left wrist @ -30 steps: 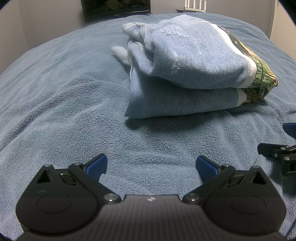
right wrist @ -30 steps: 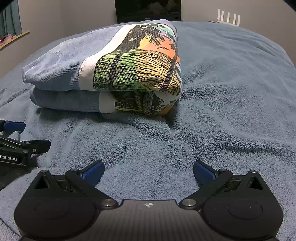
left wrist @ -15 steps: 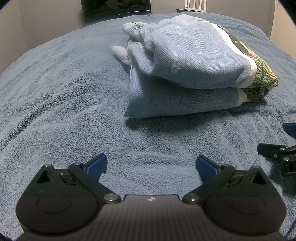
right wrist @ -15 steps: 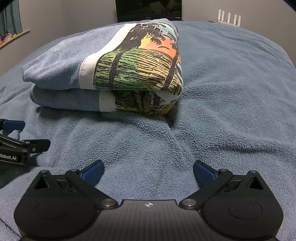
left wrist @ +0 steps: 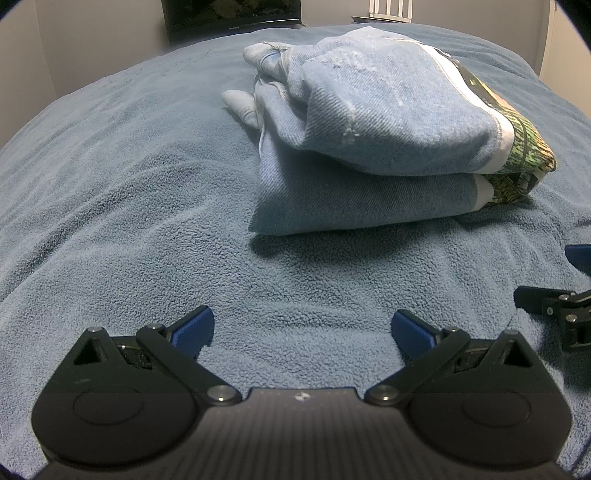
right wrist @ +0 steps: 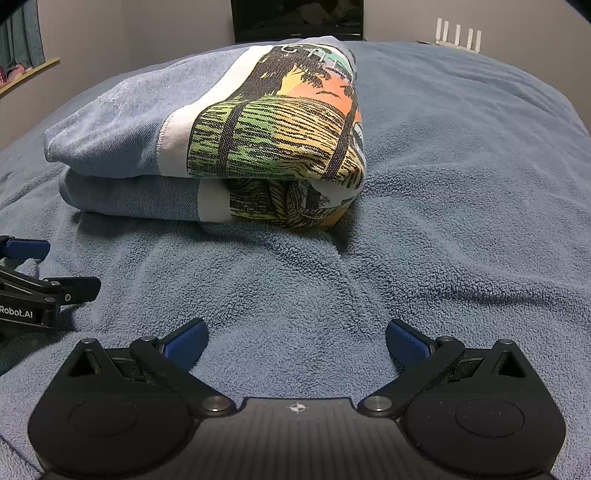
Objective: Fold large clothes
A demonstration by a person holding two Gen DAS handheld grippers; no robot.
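Note:
A light blue garment (left wrist: 369,147) with a colourful palm-tree print lies folded in a thick bundle on the blue fleece blanket (left wrist: 129,221). It also shows in the right wrist view (right wrist: 207,136), print side facing me. My left gripper (left wrist: 302,328) is open and empty, low over the blanket in front of the bundle's plain end. My right gripper (right wrist: 296,334) is open and empty, low over the blanket in front of the printed end. Each gripper shows at the edge of the other's view, the right one (left wrist: 554,302) and the left one (right wrist: 40,280).
The blanket (right wrist: 461,184) covers a bed. A dark screen (right wrist: 297,18) stands against the far wall. A white router with antennas (right wrist: 458,37) sits at the back right. A shelf (right wrist: 26,74) is on the left wall.

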